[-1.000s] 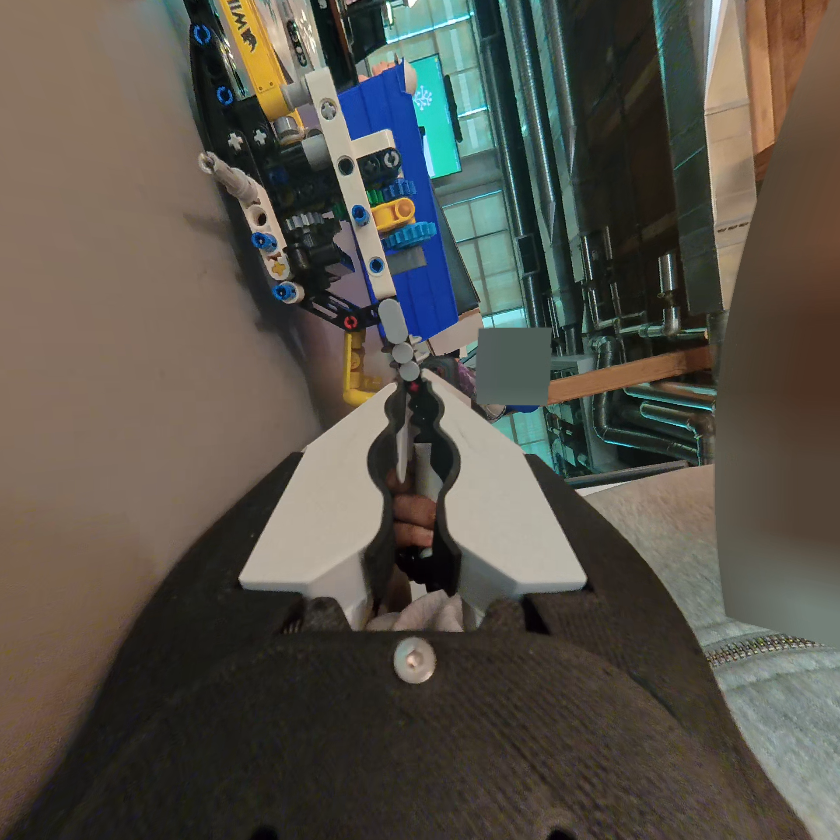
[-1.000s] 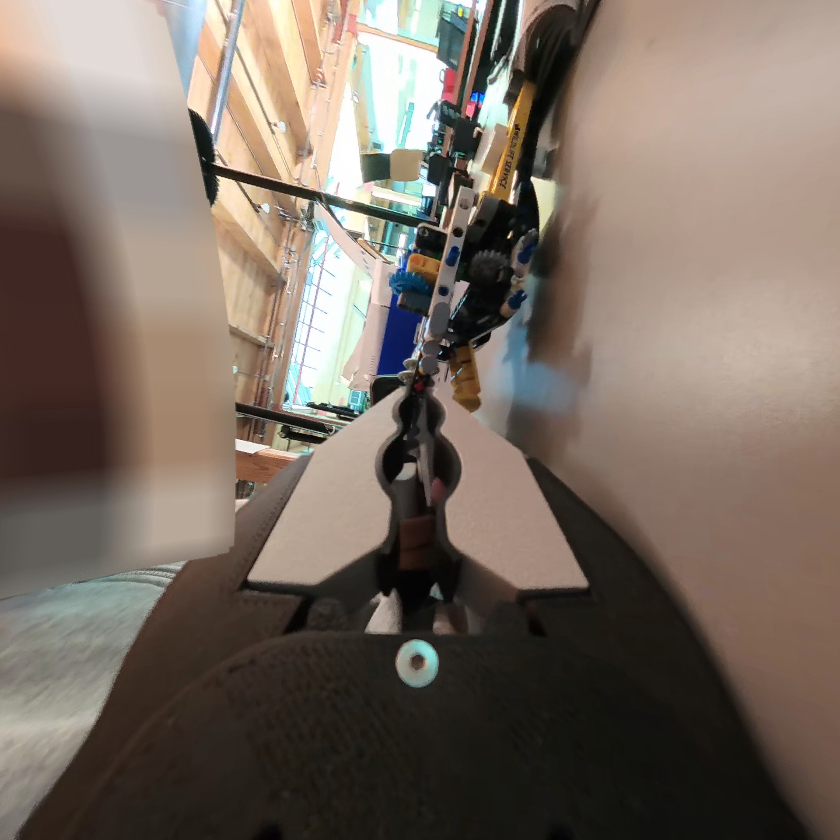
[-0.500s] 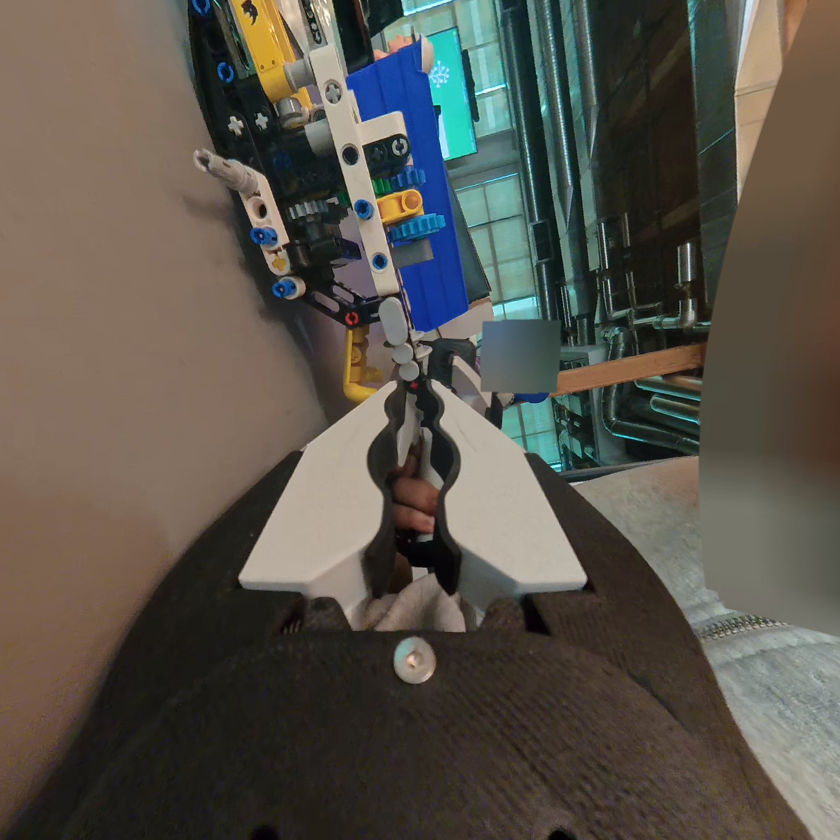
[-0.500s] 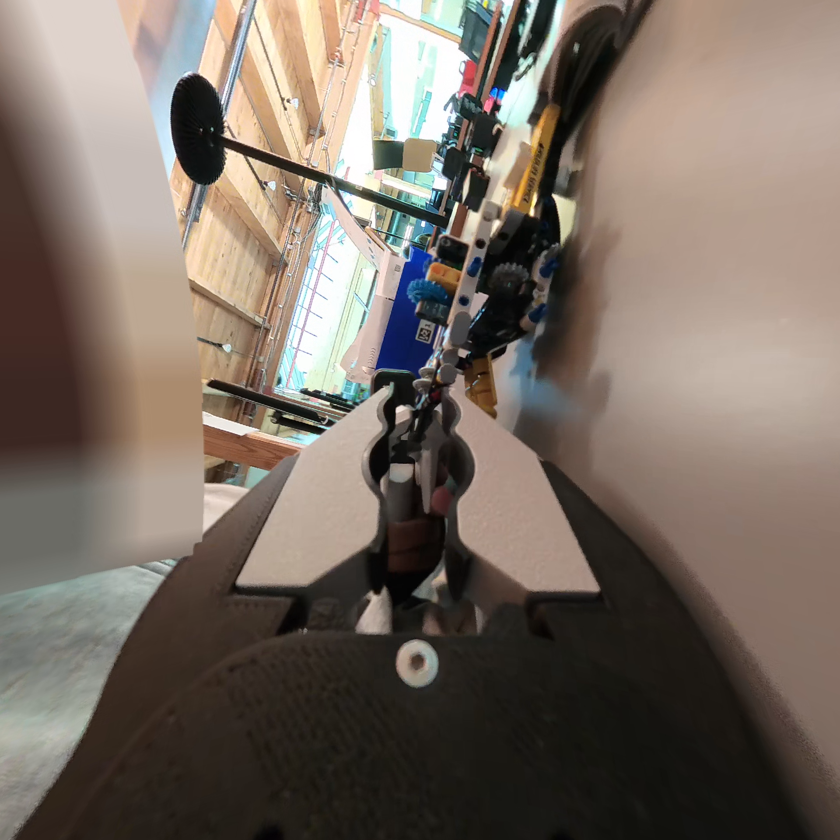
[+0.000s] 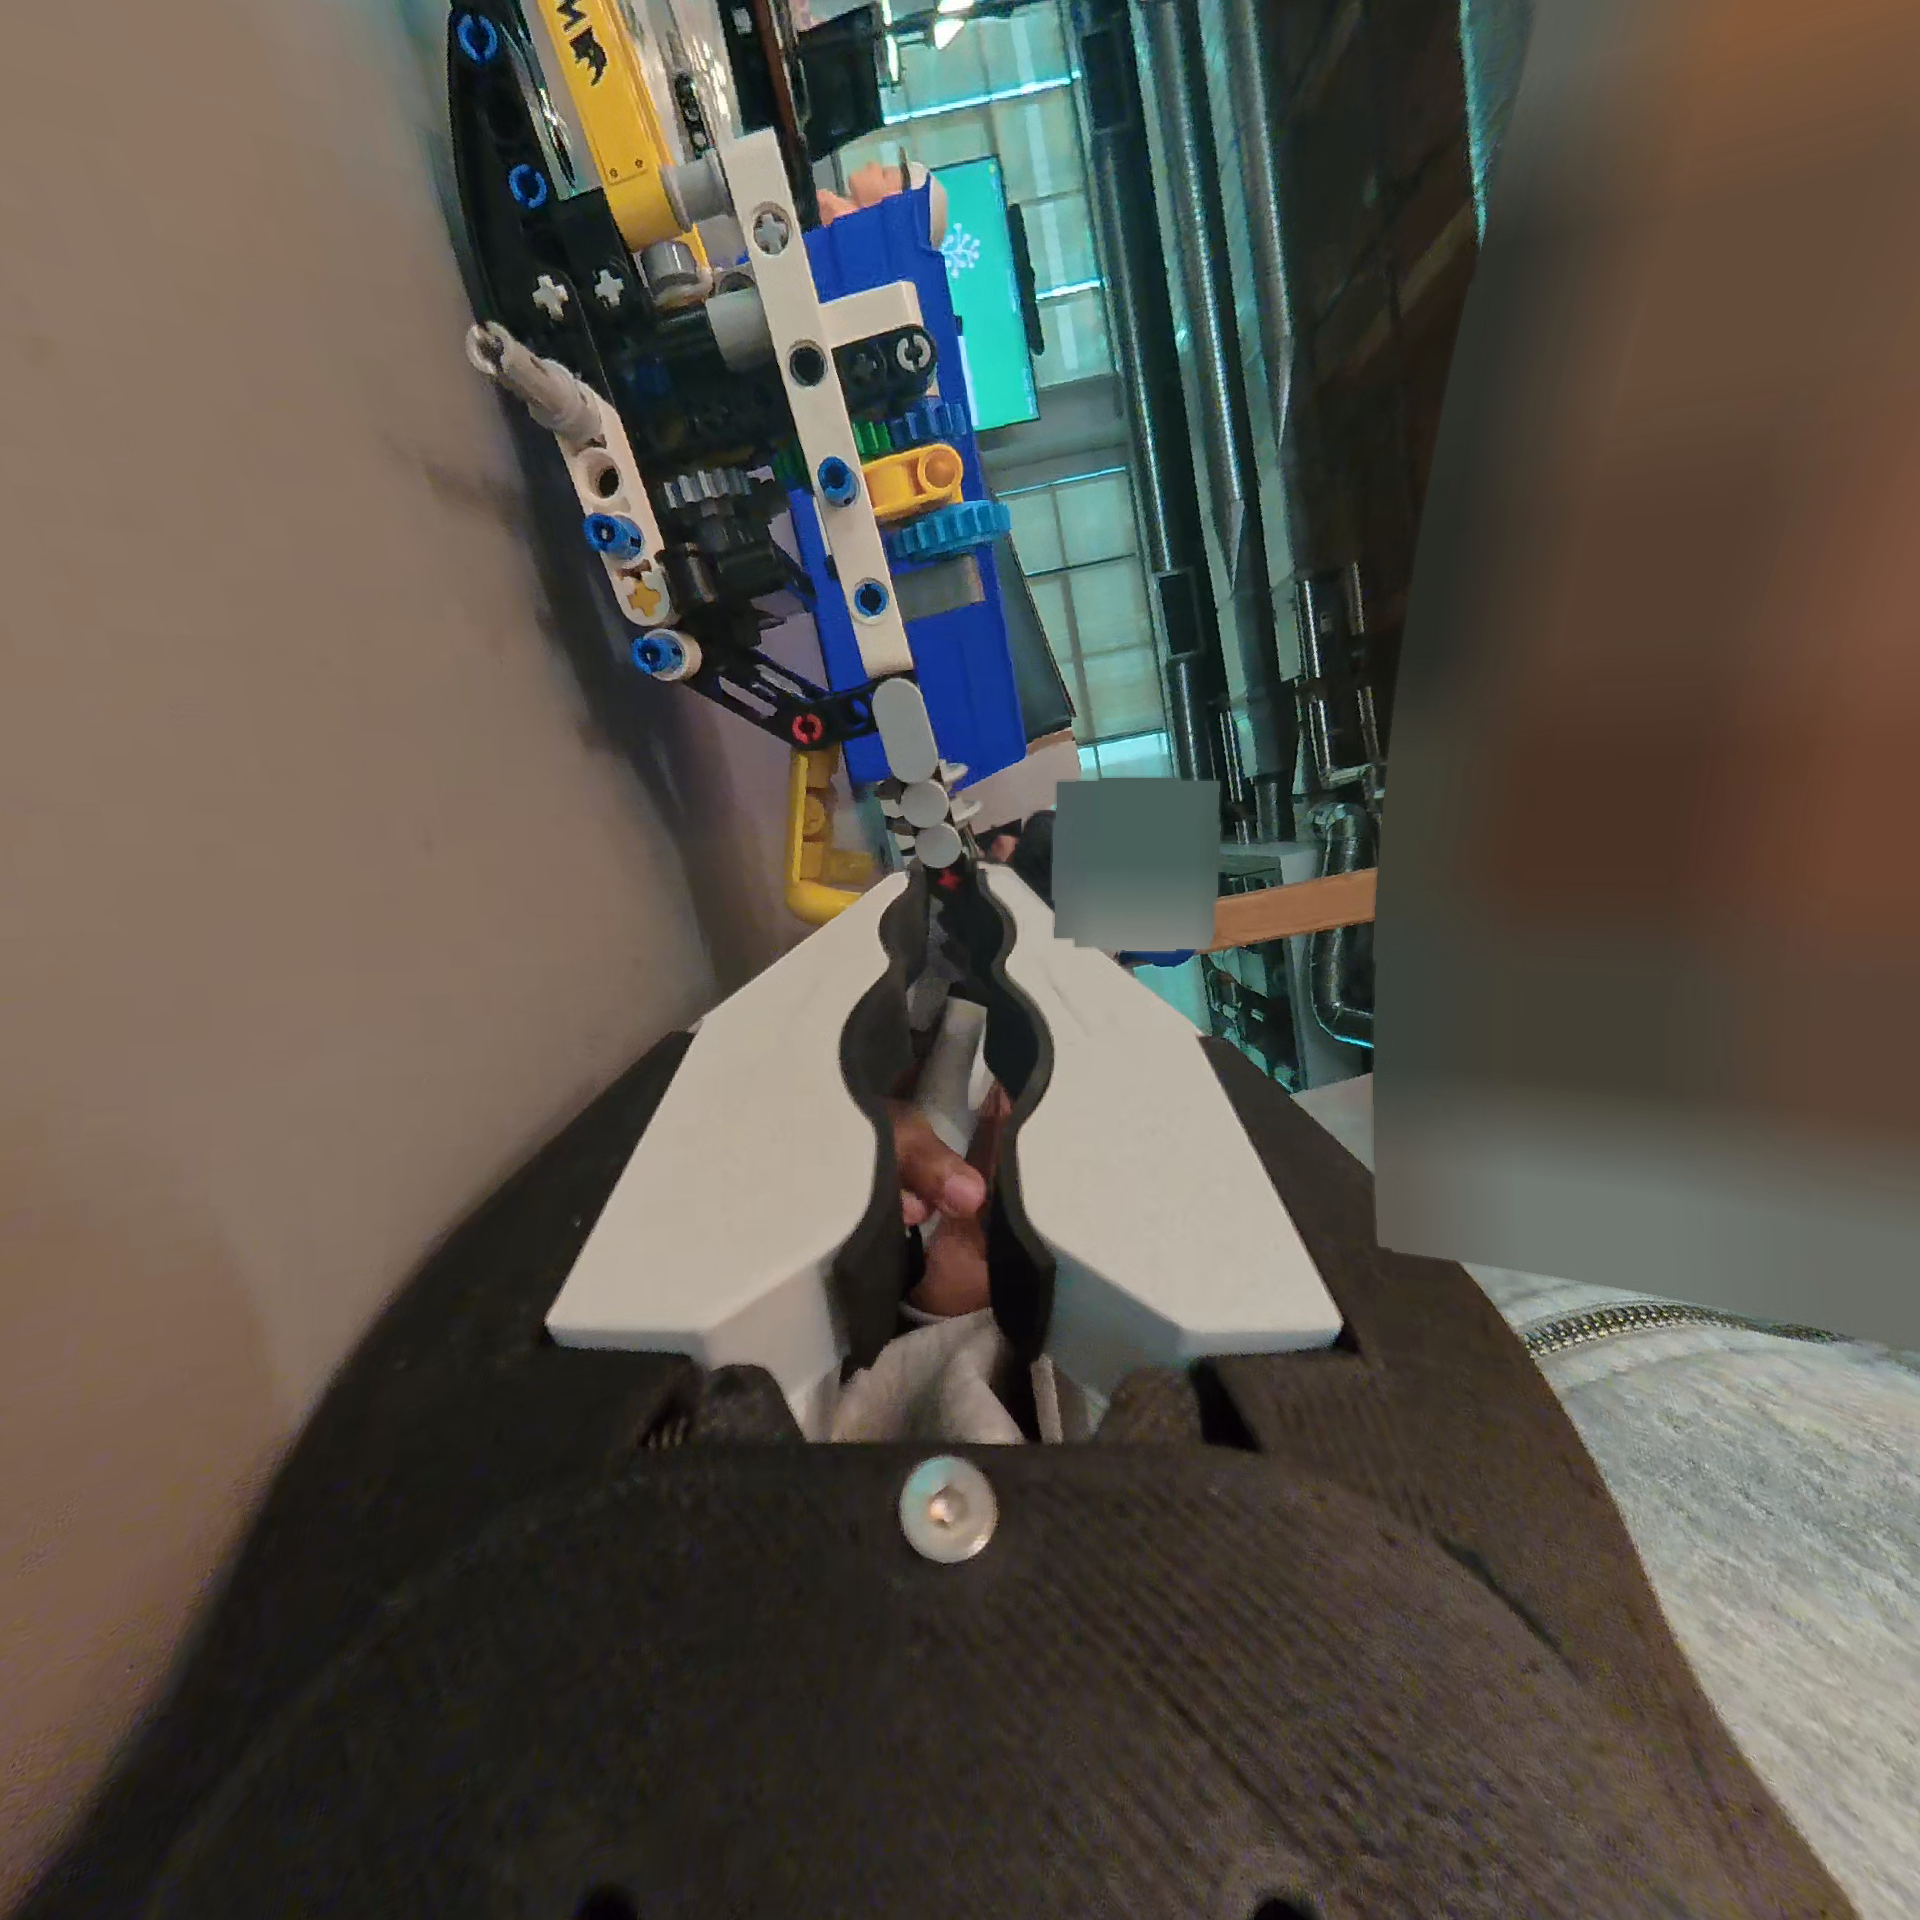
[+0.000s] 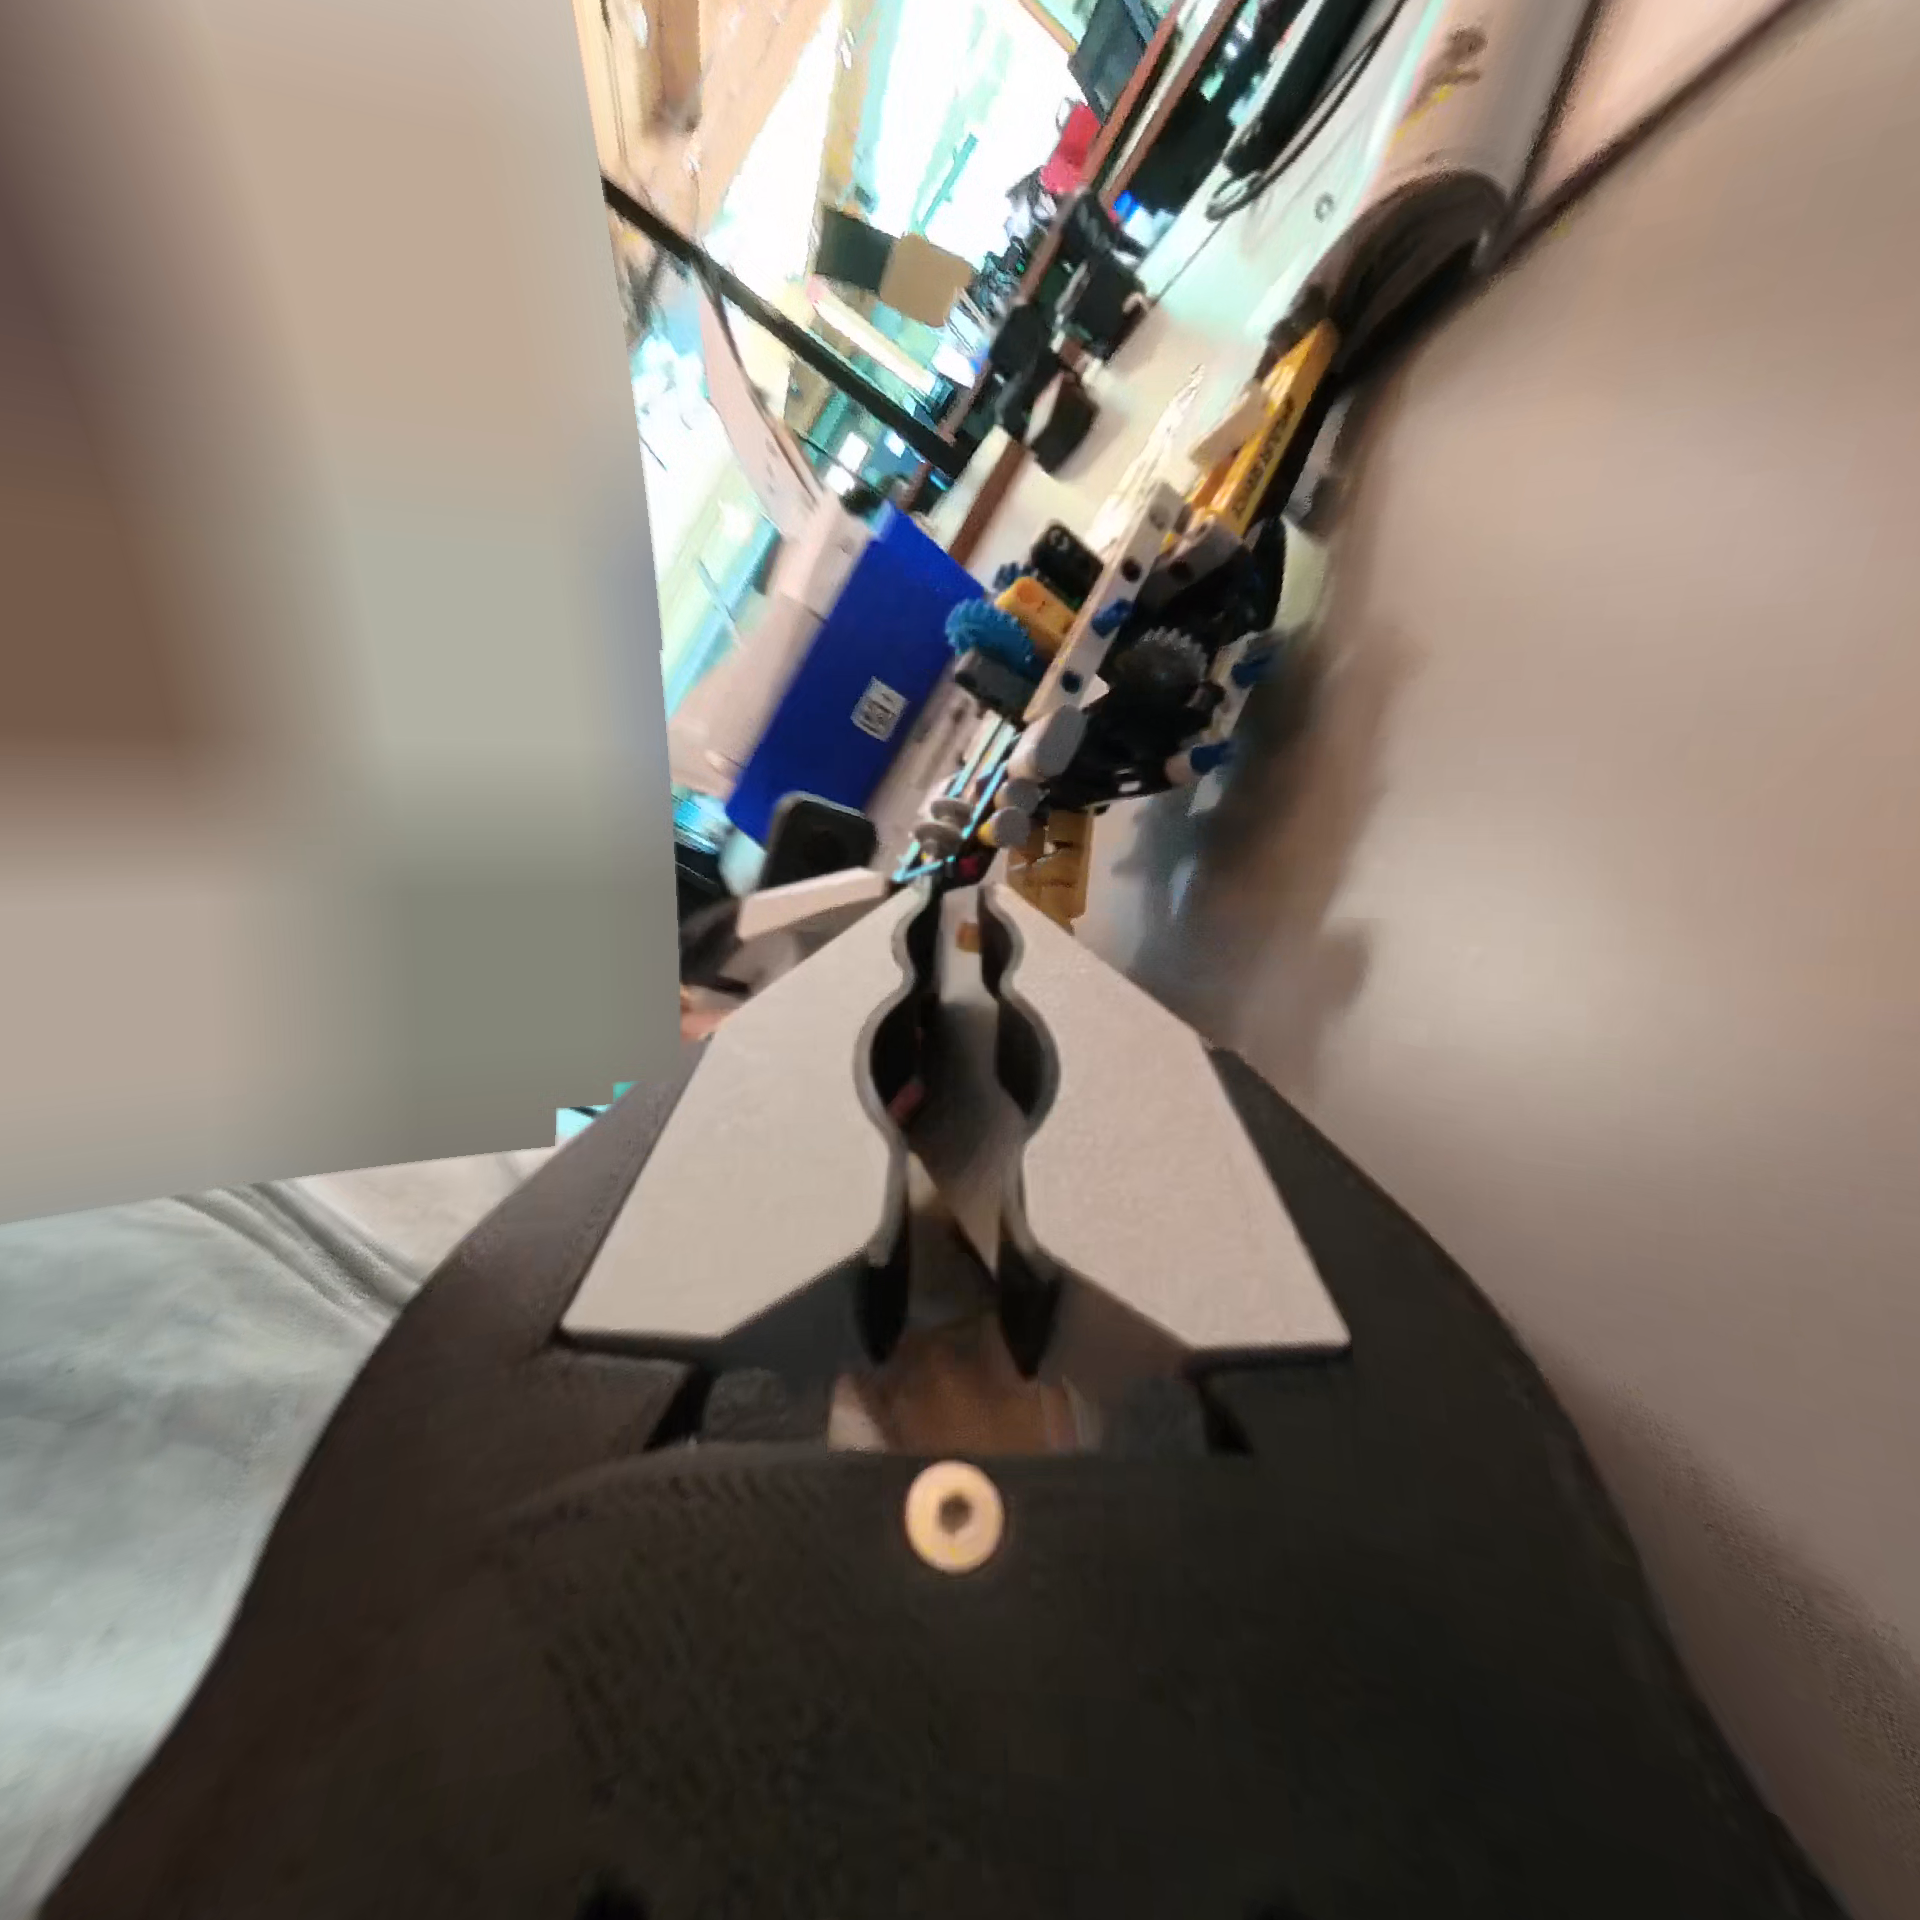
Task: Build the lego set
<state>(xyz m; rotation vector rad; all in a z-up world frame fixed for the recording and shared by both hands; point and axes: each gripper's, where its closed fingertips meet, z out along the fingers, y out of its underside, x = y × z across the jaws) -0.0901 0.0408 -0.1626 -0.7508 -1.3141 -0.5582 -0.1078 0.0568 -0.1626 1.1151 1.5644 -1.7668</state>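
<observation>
In the left wrist view we see, along the left edge, a pale beige table surface (image 5: 260, 727), tipped on its side. Against it, in the upper left of the frame, stands the lego model (image 5: 727, 468): black frame, white holed beam (image 5: 821, 436), blue pins, blue gear (image 5: 951, 525), and a yellow boom (image 5: 613, 104) carrying black lettering, which we leave unread. A thin black arm with grey round links (image 5: 920, 790) runs from the model down to the frame's middle, where our left gripper (image 5: 945, 894) has its jaws pressed together on that arm's end. Behind the model, right of it, sits a blue ribbed bin (image 5: 935, 665), then a green screen (image 5: 992, 322) and metal pipes (image 5: 1195, 416). In the right wrist view, heavily blurred, we find a blue bin (image 6: 842, 675) bearing a small white label just left of centre, the right gripper (image 6: 951, 904) at centre with its tips close together at the same thin arm, though we cannot tell whether it truly pinches it. The model (image 6: 1143, 665) lies upper right of the tips against the table (image 6: 1610, 935).
</observation>
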